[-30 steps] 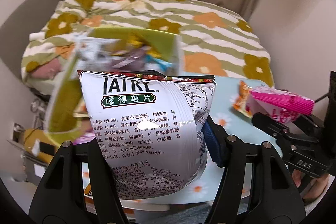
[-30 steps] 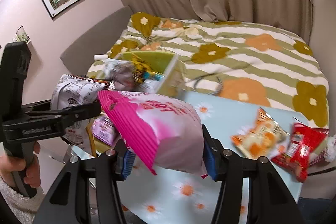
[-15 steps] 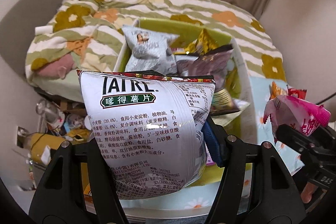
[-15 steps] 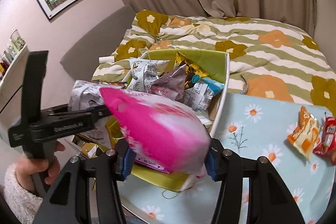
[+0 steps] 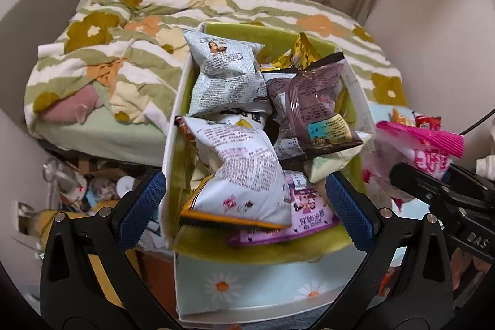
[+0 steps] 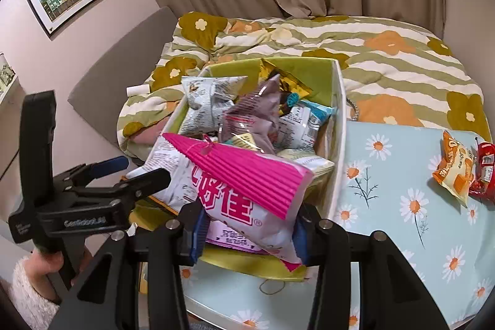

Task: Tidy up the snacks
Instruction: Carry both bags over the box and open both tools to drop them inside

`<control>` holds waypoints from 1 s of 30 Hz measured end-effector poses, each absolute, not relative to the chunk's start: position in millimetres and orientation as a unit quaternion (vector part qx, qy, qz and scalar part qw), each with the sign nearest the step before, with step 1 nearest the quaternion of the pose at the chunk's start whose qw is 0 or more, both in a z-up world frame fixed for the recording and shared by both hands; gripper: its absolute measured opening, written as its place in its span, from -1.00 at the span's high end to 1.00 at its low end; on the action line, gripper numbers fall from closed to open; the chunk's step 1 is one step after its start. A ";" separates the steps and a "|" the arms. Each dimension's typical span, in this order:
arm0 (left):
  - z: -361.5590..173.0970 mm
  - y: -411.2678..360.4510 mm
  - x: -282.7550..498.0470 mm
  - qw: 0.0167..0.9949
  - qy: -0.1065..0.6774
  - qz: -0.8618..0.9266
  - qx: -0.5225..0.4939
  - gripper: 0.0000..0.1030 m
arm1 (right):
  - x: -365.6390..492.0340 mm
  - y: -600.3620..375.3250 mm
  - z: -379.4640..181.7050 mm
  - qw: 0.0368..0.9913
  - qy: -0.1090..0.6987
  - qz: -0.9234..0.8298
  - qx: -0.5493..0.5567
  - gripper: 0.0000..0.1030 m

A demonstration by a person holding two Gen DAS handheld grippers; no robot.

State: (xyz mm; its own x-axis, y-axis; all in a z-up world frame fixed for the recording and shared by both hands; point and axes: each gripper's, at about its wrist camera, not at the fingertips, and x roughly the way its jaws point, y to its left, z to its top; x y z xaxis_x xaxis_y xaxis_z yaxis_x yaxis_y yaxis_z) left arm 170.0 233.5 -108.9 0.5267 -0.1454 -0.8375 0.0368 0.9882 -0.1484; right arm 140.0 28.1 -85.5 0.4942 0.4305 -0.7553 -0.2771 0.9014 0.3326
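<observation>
Between the left gripper [image 5: 244, 200]'s blue pads there's nothing clamped now: the jaws have just been opening and stand spread wide, and the white chip bag [image 5: 241, 172] that was pinched in them half a second ago lies loose on top of the pile in the green-lined box [image 5: 171, 150], right below the fingers. So that one's delivered, I'd say. Over on the other side, the right gripper [image 6: 247, 232] has just been squeezing tighter and is clenched on the pink-topped snack bag [image 6: 244, 190], which hangs over the near edge of the box, not dropped yet. Both hands have swung in from the table side to over the box. Further out, an orange packet [image 6: 453, 166] and a red packet [image 6: 484, 172] sit on the daisy tablecloth [image 6: 389, 175], well apart from the box, so probably more trips left.
</observation>
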 end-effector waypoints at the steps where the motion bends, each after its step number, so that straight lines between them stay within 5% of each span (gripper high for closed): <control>1: -107.0 235.9 166.2 0.873 0.481 -0.051 -0.058 -1.00 | 140.4 29.6 -84.1 0.861 0.458 0.207 0.083 0.19; 7: -98.0 244.7 151.7 0.879 0.473 -0.031 -0.060 -1.00 | 145.2 37.3 -87.1 0.854 0.465 0.215 0.094 0.16; 10: -98.4 247.5 146.1 0.880 0.471 -0.025 -0.063 -1.00 | 148.9 35.5 -95.6 0.848 0.478 0.201 0.110 -0.01; 12: -101.7 249.1 142.8 0.878 0.473 -0.024 -0.066 -1.00 | 146.7 32.3 -97.5 0.853 0.475 0.186 0.112 -0.71; 14: -106.0 249.4 140.2 0.876 0.476 -0.026 -0.070 -1.00 | 141.6 29.0 -96.7 0.859 0.466 0.179 0.112 -0.95; 30: -97.8 221.6 124.4 0.887 0.458 -0.058 -0.020 -1.00 | 108.5 17.1 -83.9 0.885 0.424 0.164 0.103 -0.99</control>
State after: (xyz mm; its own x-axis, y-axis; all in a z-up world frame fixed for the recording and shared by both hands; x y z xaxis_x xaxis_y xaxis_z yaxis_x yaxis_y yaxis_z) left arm 124.4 221.6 -97.8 0.5742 -0.1215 -0.8097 0.0857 0.9924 -0.0882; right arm 108.5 17.1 -83.9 0.5874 0.3778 -0.7158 -0.2034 0.9249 0.3212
